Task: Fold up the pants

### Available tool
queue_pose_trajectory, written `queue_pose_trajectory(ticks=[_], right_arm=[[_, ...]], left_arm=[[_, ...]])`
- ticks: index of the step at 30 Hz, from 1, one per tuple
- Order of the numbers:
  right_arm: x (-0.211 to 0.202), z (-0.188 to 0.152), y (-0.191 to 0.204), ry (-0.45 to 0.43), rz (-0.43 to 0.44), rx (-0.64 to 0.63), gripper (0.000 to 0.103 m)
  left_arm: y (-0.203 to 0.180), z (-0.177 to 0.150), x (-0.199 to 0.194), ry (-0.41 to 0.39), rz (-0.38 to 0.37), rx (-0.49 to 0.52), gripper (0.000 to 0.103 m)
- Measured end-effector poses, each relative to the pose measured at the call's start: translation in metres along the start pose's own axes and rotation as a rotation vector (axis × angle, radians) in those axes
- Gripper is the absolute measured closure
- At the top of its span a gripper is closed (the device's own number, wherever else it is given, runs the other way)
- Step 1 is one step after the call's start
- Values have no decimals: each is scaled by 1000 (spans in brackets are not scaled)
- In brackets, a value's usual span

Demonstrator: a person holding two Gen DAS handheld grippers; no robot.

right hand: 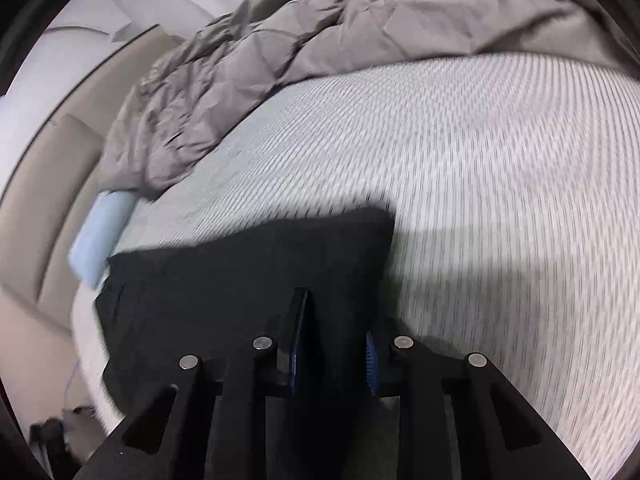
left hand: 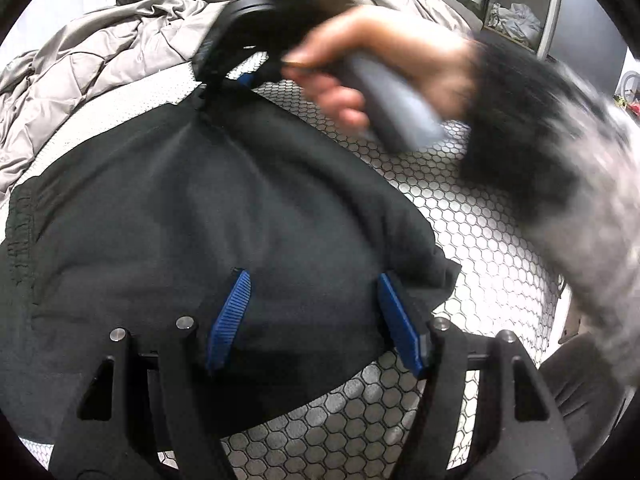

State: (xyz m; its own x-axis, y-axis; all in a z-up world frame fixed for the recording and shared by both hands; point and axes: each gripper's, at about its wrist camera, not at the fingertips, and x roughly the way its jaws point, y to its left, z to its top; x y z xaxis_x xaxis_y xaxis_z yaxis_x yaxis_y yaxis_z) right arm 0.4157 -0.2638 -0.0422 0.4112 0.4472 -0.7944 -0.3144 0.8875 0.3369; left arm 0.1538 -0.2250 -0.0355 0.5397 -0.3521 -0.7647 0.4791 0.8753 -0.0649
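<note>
Dark pants [left hand: 208, 216] lie folded on the hexagon-patterned mattress [left hand: 460, 200]. My left gripper [left hand: 312, 292] is open just above the pants' near edge, its blue pads [left hand: 230, 316] spread apart over the cloth. The right gripper [left hand: 244, 76] shows in the left wrist view at the pants' far edge, held by a blurred hand. In the right wrist view the pants [right hand: 224, 280] lie below my right gripper [right hand: 336, 320]; dark cloth fills the gap between its blue pads [right hand: 370, 364], and the view is blurred.
A crumpled grey duvet [left hand: 92, 60] lies along the far side of the bed; it also shows in the right wrist view [right hand: 304, 32]. A pale blue block [right hand: 100, 236] sits at the mattress edge. A shelf with clothes [left hand: 516, 8] stands at the back right.
</note>
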Motion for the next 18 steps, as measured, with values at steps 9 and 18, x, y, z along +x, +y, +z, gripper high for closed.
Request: queue_pose_trajectory(ticks=[9,18], right_arm=[[-41,-5,1,-77,-45,60,63],[-85,-142,-28,-45,209,331,60]], left_arm=[[43,-9,-45,-64,-220,-169,37],[157,-45,-117,-251,-2,-427,29]])
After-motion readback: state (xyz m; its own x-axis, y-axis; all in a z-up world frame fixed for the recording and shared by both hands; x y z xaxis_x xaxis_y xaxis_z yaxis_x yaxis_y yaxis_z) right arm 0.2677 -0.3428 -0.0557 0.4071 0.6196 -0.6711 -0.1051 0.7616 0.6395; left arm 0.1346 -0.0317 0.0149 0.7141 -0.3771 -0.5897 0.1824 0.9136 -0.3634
